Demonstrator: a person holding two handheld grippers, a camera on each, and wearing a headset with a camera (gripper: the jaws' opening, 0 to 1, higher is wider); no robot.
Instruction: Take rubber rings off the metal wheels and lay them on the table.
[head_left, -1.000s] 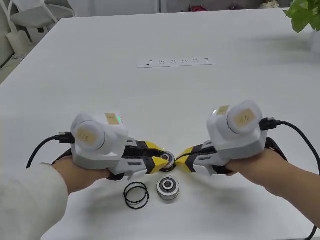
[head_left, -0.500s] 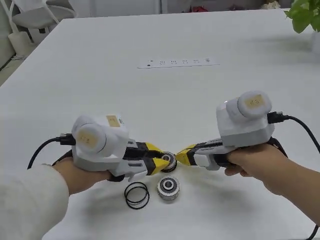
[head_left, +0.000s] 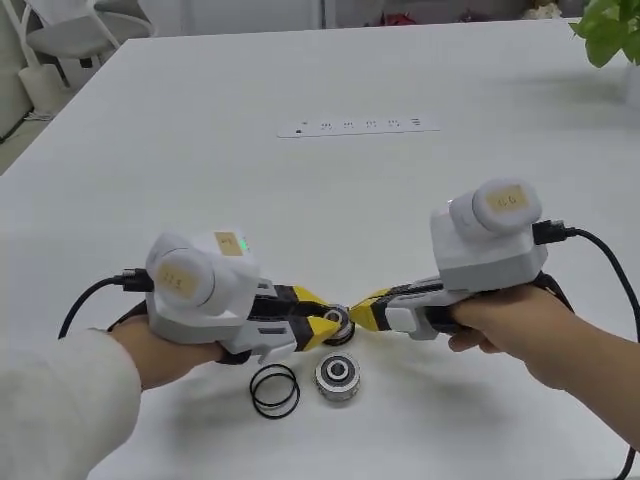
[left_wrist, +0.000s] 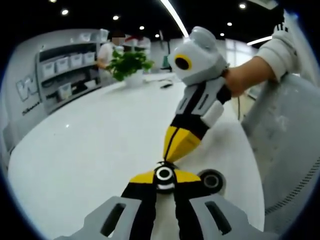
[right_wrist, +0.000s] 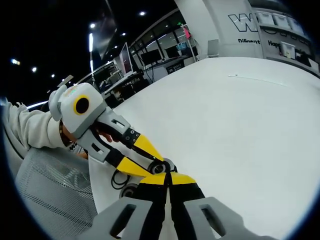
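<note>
My left gripper (head_left: 325, 325) is shut on a small metal wheel (head_left: 339, 321) and holds it just above the table; its dark rubber ring shows around the wheel (left_wrist: 164, 174) between my yellow fingertips. My right gripper (head_left: 358, 313) comes in from the right with its jaws shut and its tips against that wheel's rim (right_wrist: 162, 166); I cannot tell whether the ring is pinched. A second wheel (head_left: 337, 374) lies flat on the table below them, with loose black rubber rings (head_left: 273, 389) to its left.
The white table (head_left: 330, 200) stretches far ahead, with a flush socket strip (head_left: 357, 126) in its middle. A potted plant (head_left: 607, 28) stands at the far right corner. Cables trail from both grippers, and a white chair (head_left: 70, 30) stands beyond the far left edge.
The right gripper has rolled upright, so its housing now stands higher, while its tips stayed at the held wheel. The left gripper, the lying wheel and the rings have not moved.
</note>
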